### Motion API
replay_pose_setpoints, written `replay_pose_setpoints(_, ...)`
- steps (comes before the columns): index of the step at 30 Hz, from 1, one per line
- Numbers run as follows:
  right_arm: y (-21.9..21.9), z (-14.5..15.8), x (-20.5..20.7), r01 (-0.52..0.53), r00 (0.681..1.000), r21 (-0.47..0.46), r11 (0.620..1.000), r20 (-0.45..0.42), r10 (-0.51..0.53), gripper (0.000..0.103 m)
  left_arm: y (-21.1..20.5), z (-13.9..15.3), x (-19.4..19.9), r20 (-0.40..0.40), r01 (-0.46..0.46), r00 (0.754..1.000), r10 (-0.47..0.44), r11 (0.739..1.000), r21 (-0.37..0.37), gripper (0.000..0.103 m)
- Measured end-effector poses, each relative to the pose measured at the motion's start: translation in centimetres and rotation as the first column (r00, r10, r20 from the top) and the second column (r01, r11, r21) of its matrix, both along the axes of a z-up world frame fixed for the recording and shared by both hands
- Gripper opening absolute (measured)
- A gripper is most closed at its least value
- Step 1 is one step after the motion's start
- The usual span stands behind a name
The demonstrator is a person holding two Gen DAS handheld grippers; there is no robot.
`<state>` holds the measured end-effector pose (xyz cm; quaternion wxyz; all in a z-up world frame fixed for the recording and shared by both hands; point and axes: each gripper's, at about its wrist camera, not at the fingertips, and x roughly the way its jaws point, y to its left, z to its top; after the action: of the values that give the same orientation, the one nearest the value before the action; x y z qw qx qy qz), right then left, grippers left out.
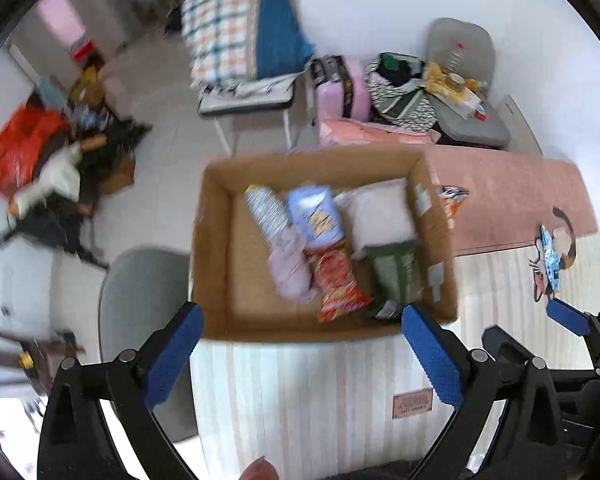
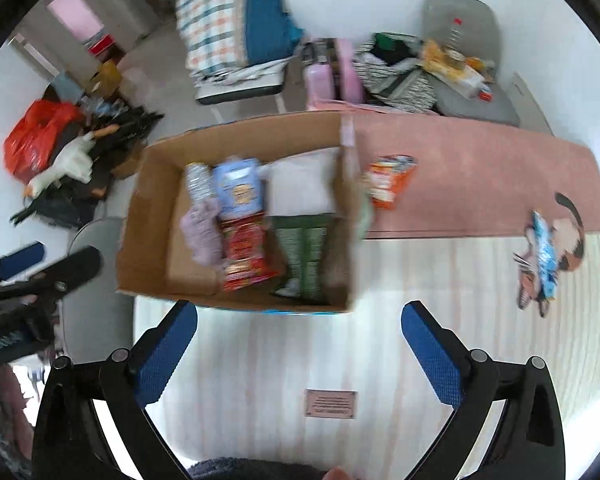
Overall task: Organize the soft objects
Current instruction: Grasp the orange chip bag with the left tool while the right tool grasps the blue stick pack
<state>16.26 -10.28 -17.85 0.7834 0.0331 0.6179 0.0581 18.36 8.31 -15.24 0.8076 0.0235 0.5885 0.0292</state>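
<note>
- Cardboard box (image 1: 220, 248) sits at 12 o'clock from my left hand-held gripper (image 1: 300, 344), holding the white pillow (image 1: 380, 216) and snack packs.
- Orange pack (image 2: 390, 180) lies outside, at 1 o'clock from my right hand-held gripper (image 2: 300, 340).
- Both grippers: spread wide, empty.

We see a box (image 1: 216, 248) of plain brown cardboard, matt and a bit rough. The red snack bag (image 1: 338, 284) inside looks like shiny plastic, though the blur makes us unsure. The white pillow (image 1: 382, 212) looks like soft cloth. The pink mat (image 2: 480, 176) looks matt. The finger pads (image 1: 432, 356) are bumpy blue rubber or plastic.
</note>
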Motion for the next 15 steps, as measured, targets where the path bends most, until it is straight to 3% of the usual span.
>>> replay_pose_setpoints(4, -7.8, -0.9, 0.9, 0.124, 0.991, -0.023, 0.992, -0.041, -0.125, 0.103, -7.2, -0.6, 5.0, -0.023, 0.168, 0.986, -0.167, 0.984, 0.060, 0.102)
replay_pose_setpoints(7, -13.5, -2.0, 1.8, 0.203, 0.976, -0.053, 0.978, -0.069, -0.206, 0.103, -12.9, -2.8, 9.1, -0.093, 0.315, 0.947, -0.306, 0.945, 0.093, 0.102)
replay_pose_setpoints(10, -19.1, -3.9, 3.3, 0.278, 0.953, -0.076, 0.958, -0.106, -0.285, 0.103, -17.6, -6.9, 13.7, -0.209, 0.401, 0.902, -0.377, 0.911, 0.090, 0.102)
replay_pose_setpoints(15, -26.8, -8.0, 6.6, 0.359, 0.912, -0.108, 0.927, -0.168, -0.373, 0.103, -22.1, -15.2, 19.8, -0.384, 0.448, 0.838, -0.387, 0.890, 0.081, 0.102)
